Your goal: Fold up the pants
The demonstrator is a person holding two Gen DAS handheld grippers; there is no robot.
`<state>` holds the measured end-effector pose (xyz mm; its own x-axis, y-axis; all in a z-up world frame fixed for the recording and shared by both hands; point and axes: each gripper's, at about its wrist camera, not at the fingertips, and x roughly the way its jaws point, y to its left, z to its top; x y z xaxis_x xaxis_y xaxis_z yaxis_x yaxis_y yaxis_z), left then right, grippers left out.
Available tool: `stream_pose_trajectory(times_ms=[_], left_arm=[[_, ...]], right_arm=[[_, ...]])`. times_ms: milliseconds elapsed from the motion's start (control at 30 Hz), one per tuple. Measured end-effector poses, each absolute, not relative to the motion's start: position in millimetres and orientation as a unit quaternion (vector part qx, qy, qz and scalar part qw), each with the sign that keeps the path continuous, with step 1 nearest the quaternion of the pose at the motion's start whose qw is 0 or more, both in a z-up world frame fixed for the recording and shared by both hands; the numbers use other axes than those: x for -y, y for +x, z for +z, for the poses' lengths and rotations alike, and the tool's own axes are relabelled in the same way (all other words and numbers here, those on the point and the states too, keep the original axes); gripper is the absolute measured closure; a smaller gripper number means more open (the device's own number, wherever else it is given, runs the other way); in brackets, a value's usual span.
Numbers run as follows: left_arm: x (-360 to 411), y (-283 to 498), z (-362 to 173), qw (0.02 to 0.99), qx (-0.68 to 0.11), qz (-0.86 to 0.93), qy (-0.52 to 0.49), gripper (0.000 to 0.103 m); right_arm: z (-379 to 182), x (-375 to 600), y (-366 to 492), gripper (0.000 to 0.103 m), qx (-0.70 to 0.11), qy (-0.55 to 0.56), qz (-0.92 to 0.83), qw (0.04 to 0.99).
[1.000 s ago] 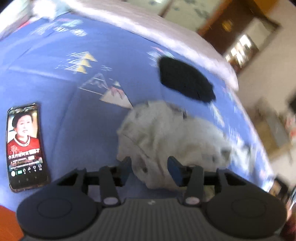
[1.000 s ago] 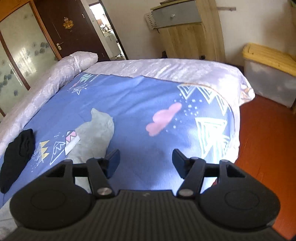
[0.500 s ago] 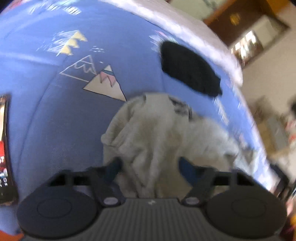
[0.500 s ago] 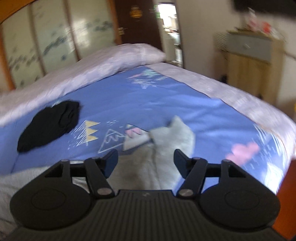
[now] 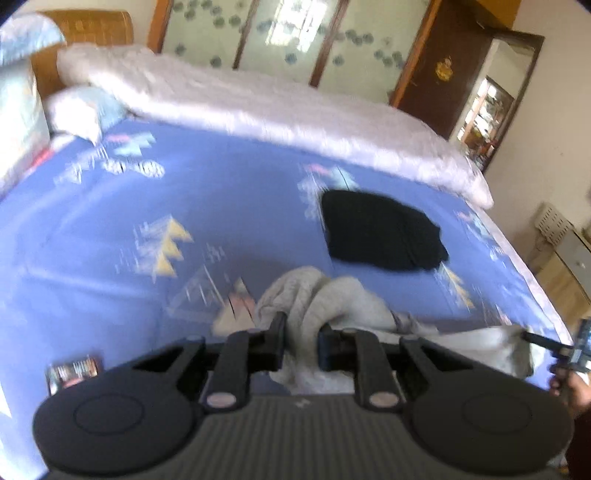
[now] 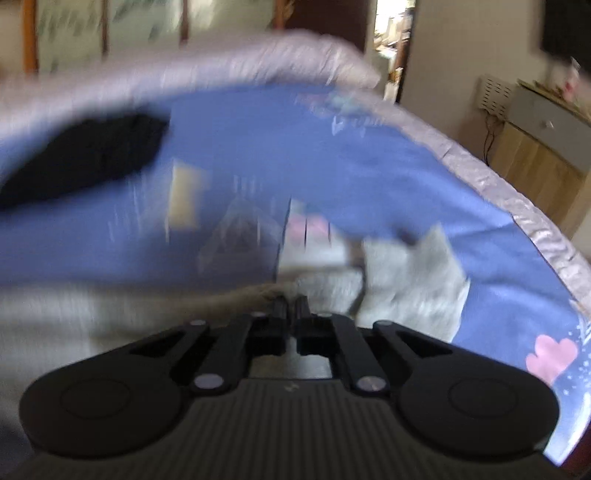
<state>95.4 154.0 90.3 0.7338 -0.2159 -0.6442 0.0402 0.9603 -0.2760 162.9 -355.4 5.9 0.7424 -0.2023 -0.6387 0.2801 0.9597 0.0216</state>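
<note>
A bed takes up most of both views, covered by a blue sheet [image 5: 240, 206] printed with small triangles and pink clouds. A pale quilt [image 5: 280, 110] lies rolled along the far side of the bed, with a pillow [image 5: 81, 110] at the head end. Behind the bed stand sliding doors [image 5: 280, 33] with a leaf pattern and a dark wooden door [image 5: 443, 70].

A black garment [image 5: 380, 236] lies folded flat on the sheet, beyond the grey pants [image 5: 325, 295] and apart from them. The pants sit bunched near the close edge of the bed; one part rises in a crumpled ridge, and a paler stretch runs off to the right in the left wrist view. In the right wrist view, which is heavily blurred, a grey leg [image 6: 413, 280] lies spread on the sheet toward the bed's edge.

The left gripper [image 5: 301, 332] has its jaws just closing, and they pinch a fold of the pants between them. The right gripper [image 6: 290, 306] has its jaws pressed almost together, and grey cloth sits at their tips; its fingers also show at the far right of the left wrist view, on the pale cloth there.

A phone [image 5: 72, 371] lies on the sheet by the left gripper, its screen lit.
</note>
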Motion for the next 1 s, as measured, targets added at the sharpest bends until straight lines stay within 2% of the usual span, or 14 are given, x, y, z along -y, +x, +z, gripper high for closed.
stream_pose_trajectory(times_ms=[167,200,267,300,333,367,467,567,667,733,800,900,1000], left_arm=[[-164.7,155.9,98.8,0.929,-0.336,-0.048,-0.144,0.088],[-165.3,172.6,95.9,0.928,-0.337,-0.041,-0.152,0.084],[-160.7,213.0,75.0,0.920,-0.360,-0.015,-0.155,0.063],[-157.4,230.1,61.7,0.912,-0.383,0.009,-0.142,0.049],[-153.7,244.1,45.9,0.900,-0.415,0.043,-0.127,0.057],[-152.1,248.6,34.4,0.888,-0.438,0.058,-0.125,0.061],[-162.0,217.4,18.8,0.883,-0.436,0.007,-0.173,0.058],[-181.5,159.4,13.5,0.887,-0.418,-0.003,-0.196,0.049],[-201.6,98.8,3.3,0.877,-0.415,-0.021,-0.239,0.042],[-211.0,66.5,-5.3,0.868,-0.417,-0.023,-0.270,0.031],[-215.1,46.2,-12.4,0.859,-0.414,-0.023,-0.301,0.024],[-206.9,39.8,-22.4,0.847,-0.421,-0.035,-0.322,0.024],[-181.5,50.2,-26.0,0.852,-0.427,-0.056,-0.297,0.023]], right_arm=[[35.9,357.3,200.3,0.097,-0.271,0.093,-0.139,0.948],[37.9,352.9,210.5,0.096,-0.265,0.090,-0.143,0.949],[29.8,344.8,235.0,0.092,-0.269,0.079,-0.153,0.948],[22.4,339.1,246.9,0.080,-0.278,0.068,-0.160,0.945],[14.1,333.1,256.3,0.060,-0.296,0.056,-0.169,0.938],[9.1,328.3,258.6,0.057,-0.312,0.052,-0.180,0.932],[11.9,316.7,223.4,0.059,-0.307,0.103,-0.109,0.940],[21.0,302.1,157.2,0.057,-0.289,0.127,0.009,0.949],[26.4,282.1,89.0,0.039,-0.286,0.141,0.148,0.936],[28.0,257.4,48.3,0.023,-0.292,0.131,0.229,0.919],[30.7,227.8,15.5,0.016,-0.300,0.106,0.308,0.896],[25.3,184.7,-12.6,0.014,-0.331,0.078,0.395,0.854],[4.6,143.8,-18.8,0.014,-0.373,0.035,0.394,0.839]])
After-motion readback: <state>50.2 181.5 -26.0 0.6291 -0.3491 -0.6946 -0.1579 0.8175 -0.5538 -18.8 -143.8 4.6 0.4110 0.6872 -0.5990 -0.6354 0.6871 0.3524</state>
